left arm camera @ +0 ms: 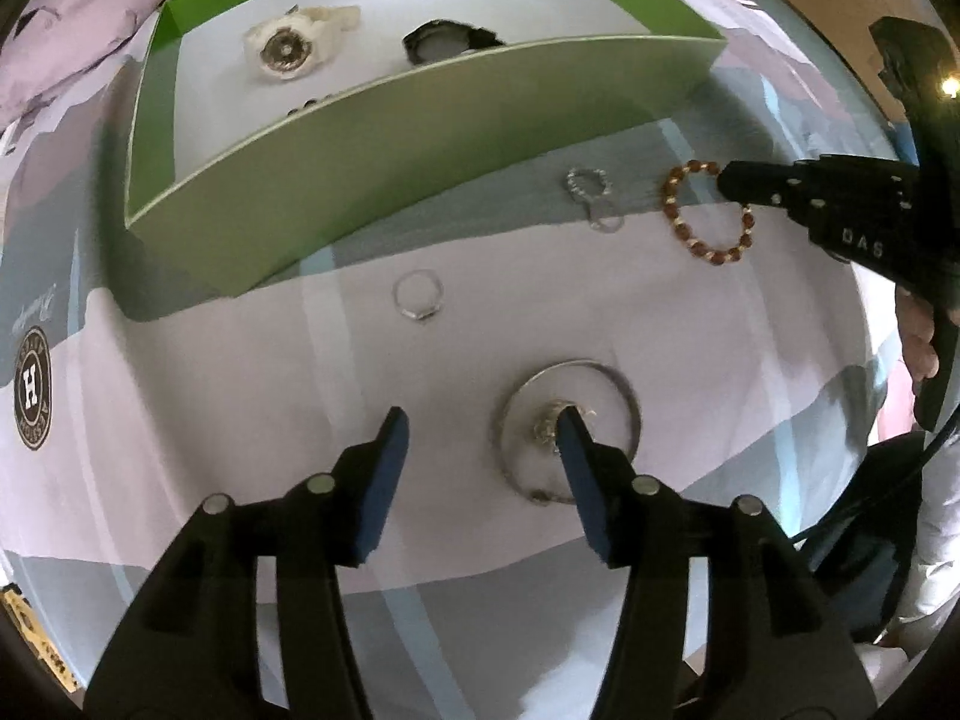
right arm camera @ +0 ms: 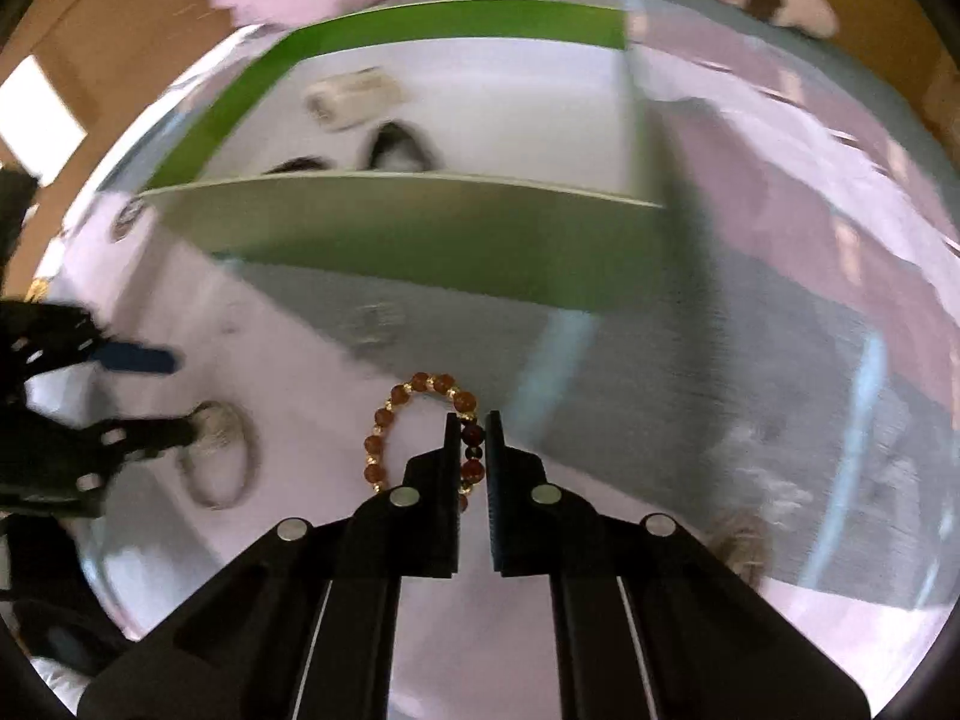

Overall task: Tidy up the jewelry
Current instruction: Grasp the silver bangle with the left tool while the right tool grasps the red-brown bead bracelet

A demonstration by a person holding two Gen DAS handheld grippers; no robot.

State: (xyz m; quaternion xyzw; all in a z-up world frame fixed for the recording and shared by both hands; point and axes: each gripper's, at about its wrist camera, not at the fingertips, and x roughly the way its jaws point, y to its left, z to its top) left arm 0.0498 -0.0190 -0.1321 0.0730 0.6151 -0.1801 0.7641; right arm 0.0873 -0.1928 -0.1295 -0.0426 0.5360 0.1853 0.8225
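Note:
A green box (left arm camera: 420,138) stands on the patterned bedspread and holds a white watch (left arm camera: 288,48) and a dark watch (left arm camera: 444,42). My left gripper (left arm camera: 480,426) is open above a silver bangle (left arm camera: 624,396), its right finger over the bangle's charm. A silver ring (left arm camera: 420,297) and a small silver chain piece (left arm camera: 591,198) lie in front of the box. My right gripper (right arm camera: 468,426) is shut on a brown bead bracelet (right arm camera: 384,420), which also shows in the left wrist view (left arm camera: 672,192). The green box (right arm camera: 420,234) lies just beyond it.
A pink cloth (left arm camera: 78,12) is bunched at the far left behind the box. The bedspread carries a round H logo (left arm camera: 33,396) at the left. A person's hand (left arm camera: 918,336) holds the right gripper's handle.

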